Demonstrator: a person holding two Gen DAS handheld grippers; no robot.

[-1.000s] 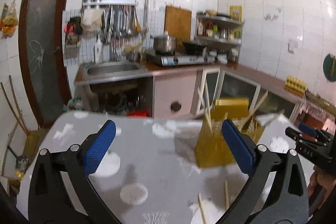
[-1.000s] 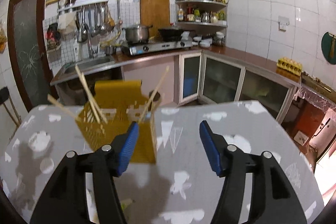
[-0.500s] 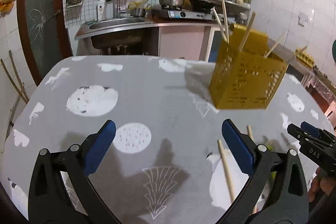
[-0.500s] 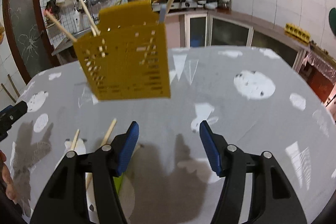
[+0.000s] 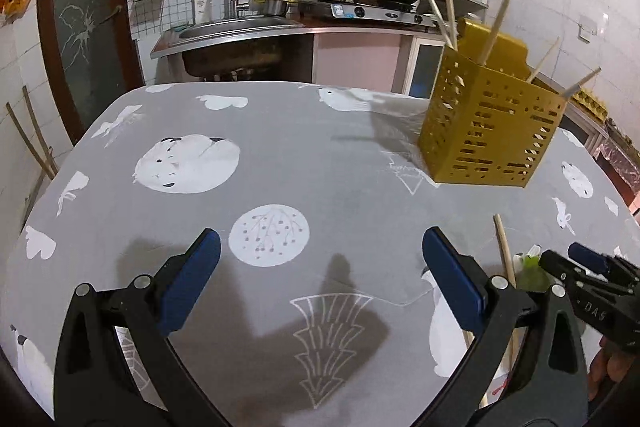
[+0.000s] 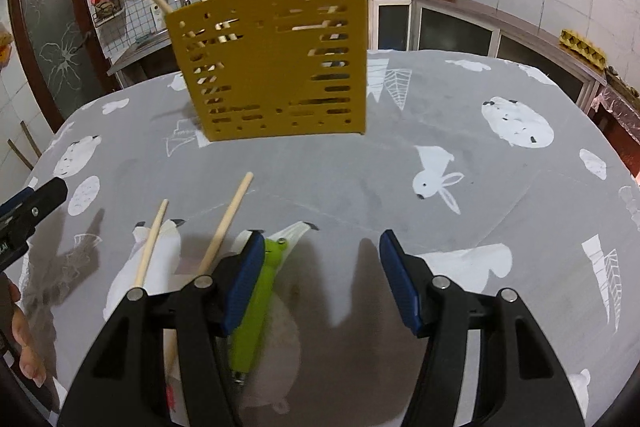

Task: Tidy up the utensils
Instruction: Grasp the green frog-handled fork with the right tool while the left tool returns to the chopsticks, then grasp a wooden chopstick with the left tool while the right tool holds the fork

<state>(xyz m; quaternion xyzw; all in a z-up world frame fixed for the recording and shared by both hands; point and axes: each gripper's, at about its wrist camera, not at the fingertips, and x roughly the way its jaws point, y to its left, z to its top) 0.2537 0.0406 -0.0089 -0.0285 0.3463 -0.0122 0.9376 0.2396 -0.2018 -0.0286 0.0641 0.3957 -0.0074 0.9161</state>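
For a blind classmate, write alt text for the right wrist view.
An open right gripper hovers over a grey table, above a green utensil and two loose chopsticks. Behind stands a yellow holder with chopsticks inside.

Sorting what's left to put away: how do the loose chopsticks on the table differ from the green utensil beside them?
The chopsticks are plain pale wood, thin and round; the green utensil is bright green with a frog-like head, and thicker. There are two chopsticks but one green utensil. The right gripper partly covers the green utensil, the chopsticks less so. Both lie flat on the tablecloth, outside the yellow holder.
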